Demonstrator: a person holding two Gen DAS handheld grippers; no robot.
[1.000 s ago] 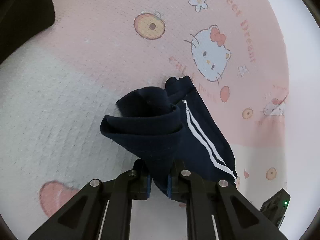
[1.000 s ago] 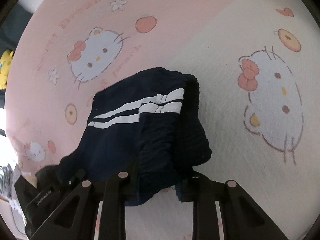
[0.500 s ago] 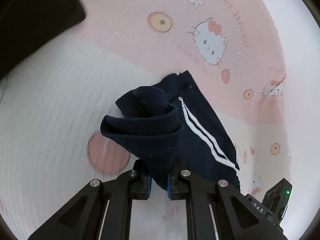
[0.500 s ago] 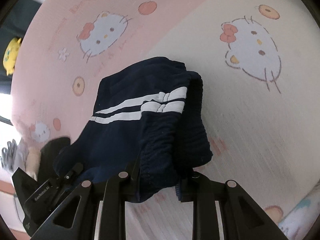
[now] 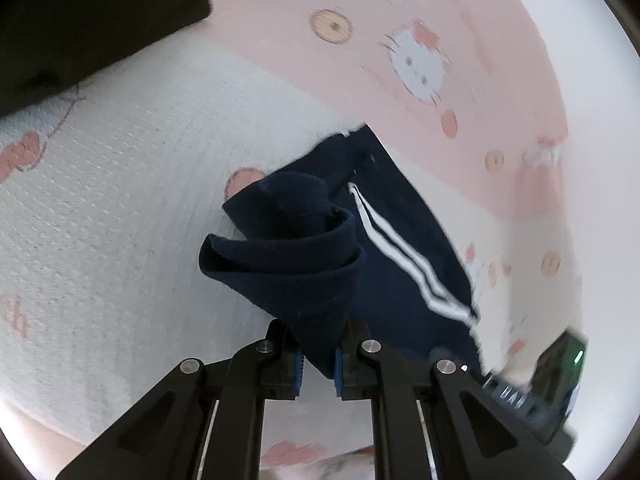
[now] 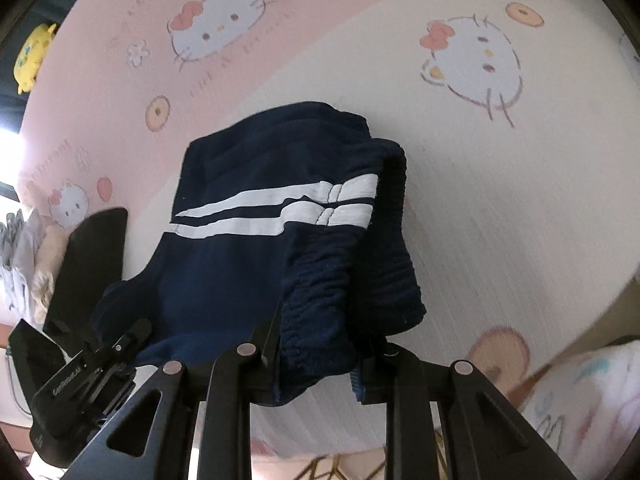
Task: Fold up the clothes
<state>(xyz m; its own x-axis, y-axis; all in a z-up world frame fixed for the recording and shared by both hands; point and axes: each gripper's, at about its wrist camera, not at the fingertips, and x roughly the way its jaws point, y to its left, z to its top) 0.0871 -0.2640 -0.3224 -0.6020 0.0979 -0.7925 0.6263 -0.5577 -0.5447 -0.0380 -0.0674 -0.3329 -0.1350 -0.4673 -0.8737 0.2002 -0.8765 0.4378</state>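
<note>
A: Where are the navy shorts?
B: Lifted over the pink-and-cream cartoon-cat blanket, 2 white stripes showing.
A: And the jaws?
B: Left gripper pinches a hem; right gripper clamps the waistband.

Your left view smears the cat face on the pink blanket, and the navy shorts hide your right gripper's pads.
</note>
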